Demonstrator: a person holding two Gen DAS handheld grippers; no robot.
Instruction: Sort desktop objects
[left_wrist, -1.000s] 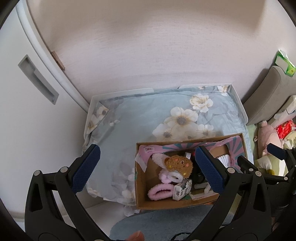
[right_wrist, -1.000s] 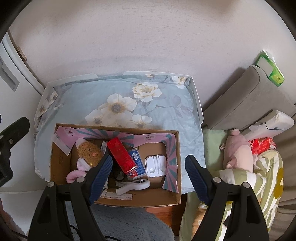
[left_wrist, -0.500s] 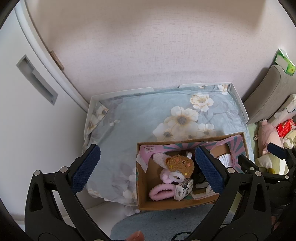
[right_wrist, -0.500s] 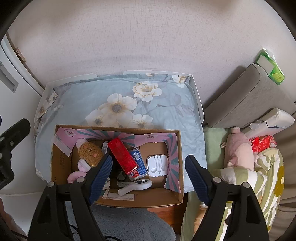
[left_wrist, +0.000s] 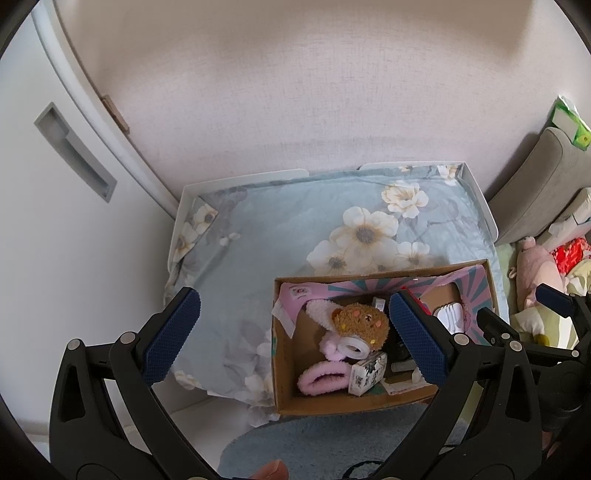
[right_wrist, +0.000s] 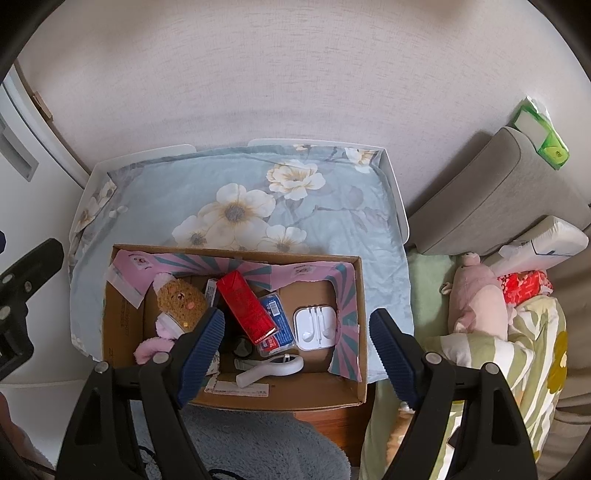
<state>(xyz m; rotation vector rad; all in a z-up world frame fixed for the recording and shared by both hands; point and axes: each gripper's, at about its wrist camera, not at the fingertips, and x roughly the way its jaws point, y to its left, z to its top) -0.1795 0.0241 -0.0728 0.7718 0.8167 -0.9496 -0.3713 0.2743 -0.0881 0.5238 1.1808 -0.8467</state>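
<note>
A cardboard box (right_wrist: 122, 332) stands at the near edge of a table with a floral blue cloth (right_wrist: 332, 229). In it lie a brown plush toy (right_wrist: 181, 299), a red carton (right_wrist: 245, 308), a blue packet (right_wrist: 275, 317), a white earphone case (right_wrist: 316, 328), a white handle-shaped tool (right_wrist: 269, 369) and a pink fluffy item (left_wrist: 323, 376). A tape roll (left_wrist: 351, 345) and a small printed box (left_wrist: 367, 373) show in the left wrist view. My left gripper (left_wrist: 295, 336) and right gripper (right_wrist: 295, 345) hover open and empty above the box (left_wrist: 282, 354).
A white cabinet door (left_wrist: 74, 166) stands left of the table. A grey cushion (right_wrist: 498, 192), a pink plush (right_wrist: 476, 299) and bedding (right_wrist: 532, 332) lie to the right. A grey rug (right_wrist: 258, 443) lies below the box. The wall is behind the table.
Both grippers have drifted slightly back and up; the box sits a little lower in both views. Nothing was taken hold of.
</note>
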